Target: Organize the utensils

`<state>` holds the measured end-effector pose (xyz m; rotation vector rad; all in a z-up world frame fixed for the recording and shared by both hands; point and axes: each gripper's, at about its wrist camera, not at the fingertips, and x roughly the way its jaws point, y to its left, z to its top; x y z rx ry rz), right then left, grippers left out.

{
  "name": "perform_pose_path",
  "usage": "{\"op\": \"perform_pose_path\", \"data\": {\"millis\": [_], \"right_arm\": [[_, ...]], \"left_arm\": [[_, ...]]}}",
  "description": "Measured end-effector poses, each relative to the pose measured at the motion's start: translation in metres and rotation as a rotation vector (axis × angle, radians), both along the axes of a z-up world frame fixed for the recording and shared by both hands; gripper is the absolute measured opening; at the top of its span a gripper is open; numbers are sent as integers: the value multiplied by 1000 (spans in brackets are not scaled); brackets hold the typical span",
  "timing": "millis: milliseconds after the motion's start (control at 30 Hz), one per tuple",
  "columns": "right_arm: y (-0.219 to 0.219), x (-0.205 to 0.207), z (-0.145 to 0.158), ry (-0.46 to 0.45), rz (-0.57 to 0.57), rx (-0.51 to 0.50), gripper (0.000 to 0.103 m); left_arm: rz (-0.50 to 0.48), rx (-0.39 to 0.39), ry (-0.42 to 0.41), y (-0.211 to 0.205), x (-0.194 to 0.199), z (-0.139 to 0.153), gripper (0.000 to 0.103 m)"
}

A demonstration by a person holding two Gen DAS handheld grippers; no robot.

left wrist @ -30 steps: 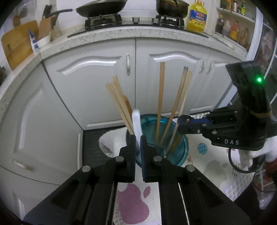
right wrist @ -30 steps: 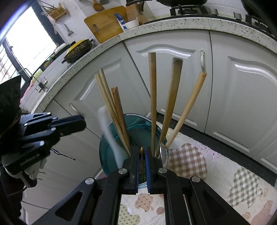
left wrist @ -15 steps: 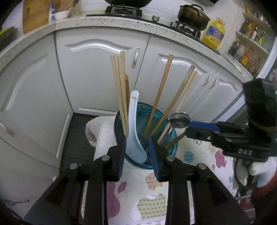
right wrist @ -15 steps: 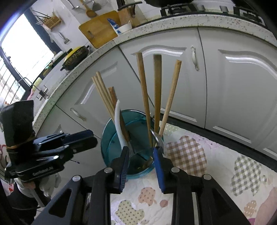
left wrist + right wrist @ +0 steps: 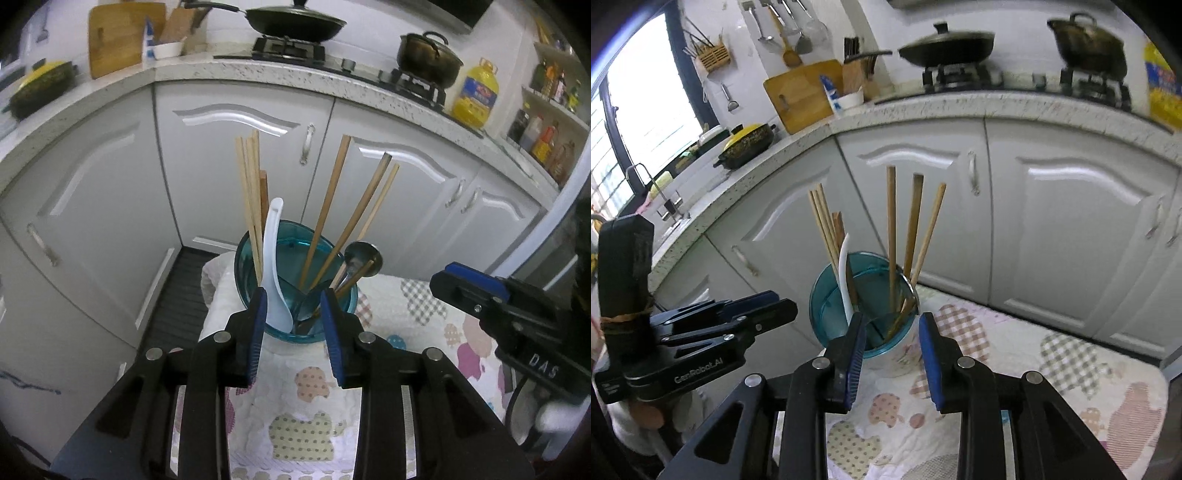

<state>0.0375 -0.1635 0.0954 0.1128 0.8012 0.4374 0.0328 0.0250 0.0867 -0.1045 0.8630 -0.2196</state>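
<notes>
A teal utensil holder (image 5: pixel 251 254) (image 5: pixel 827 295) stands on a patterned cloth. It holds several wooden chopsticks (image 5: pixel 249 199) (image 5: pixel 892 221), a white plastic spoon (image 5: pixel 271 254) (image 5: pixel 844 266) and a metal spoon (image 5: pixel 360 254). My left gripper (image 5: pixel 293 306) is open and empty, just in front of the holder. My right gripper (image 5: pixel 892 328) is open and empty, also close in front of the holder. Each gripper shows in the other's view, the right one (image 5: pixel 480 291) and the left one (image 5: pixel 738 317).
The patterned cloth (image 5: pixel 310 387) (image 5: pixel 1052 369) covers a small table. White kitchen cabinets (image 5: pixel 240 147) stand behind, with a countertop, stove, pans and a yellow oil bottle (image 5: pixel 474 92). A dark floor gap (image 5: pixel 177 295) lies left of the table.
Both grippers opened, letting the white spoon and the metal spoon go into the holder, and both have drawn back and up from it.
</notes>
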Motion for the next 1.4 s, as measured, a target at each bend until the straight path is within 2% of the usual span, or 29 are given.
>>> {"op": "perform_pose_path", "data": {"millis": [67, 100, 133, 333, 667, 1400], "right_arm": [[3, -8, 6, -36, -23, -22, 33], [4, -9, 8, -45, -28, -31, 40], [6, -13, 10, -61, -39, -45, 41], [8, -26, 22, -106, -69, -57, 41], [15, -36, 27, -110, -82, -56, 41], [20, -38, 26, -101, -87, -64, 43]], "left_arm": [[5, -1, -14, 0, -5, 4, 29], [9, -3, -19, 0, -8, 6, 29], [14, -2, -24, 0, -11, 8, 29], [58, 25, -68, 3, -27, 18, 29], [110, 65, -141, 9, -43, 34, 29], [158, 96, -157, 15, -49, 36, 29]]}}
